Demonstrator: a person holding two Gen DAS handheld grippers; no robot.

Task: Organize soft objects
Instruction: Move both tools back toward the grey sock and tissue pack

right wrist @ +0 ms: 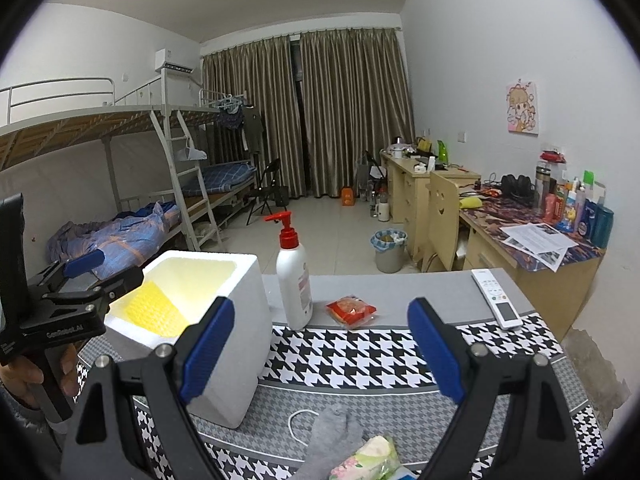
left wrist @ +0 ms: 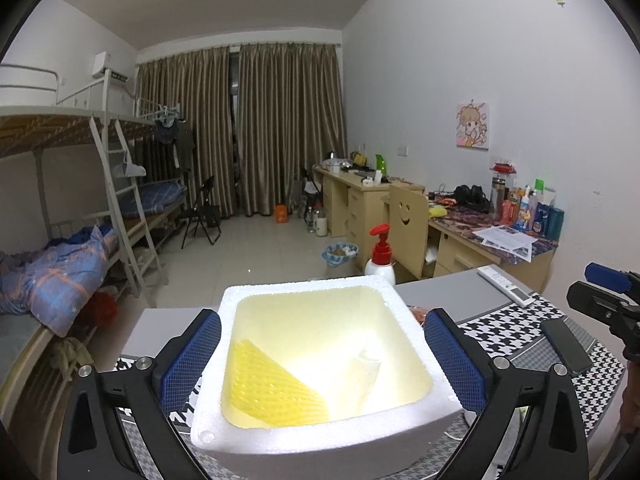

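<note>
A white foam box (left wrist: 404, 304) stands on the houndstooth mat. Inside it lie a yellow textured cloth (left wrist: 268, 388) and a pale crumpled piece (left wrist: 368, 364). My left gripper (left wrist: 322, 360) hovers over the box, open, with its blue pads clear of the two side walls and nothing in them. In the right wrist view my right gripper (right wrist: 322, 350) is open and empty above the mat, to the right of the foam box (right wrist: 240, 360). Below it lie a grey sock (right wrist: 332, 436), a floral tissue pack (right wrist: 368, 460) and a white cord loop (right wrist: 294, 420).
Behind the mat stand a red-capped pump bottle (right wrist: 294, 280), a red snack packet (right wrist: 351, 311) and a white remote (right wrist: 496, 298). A dark phone (left wrist: 566, 344) lies at the right. A hand (right wrist: 24, 376) holds the left gripper's handle. The table's far edge drops to the floor.
</note>
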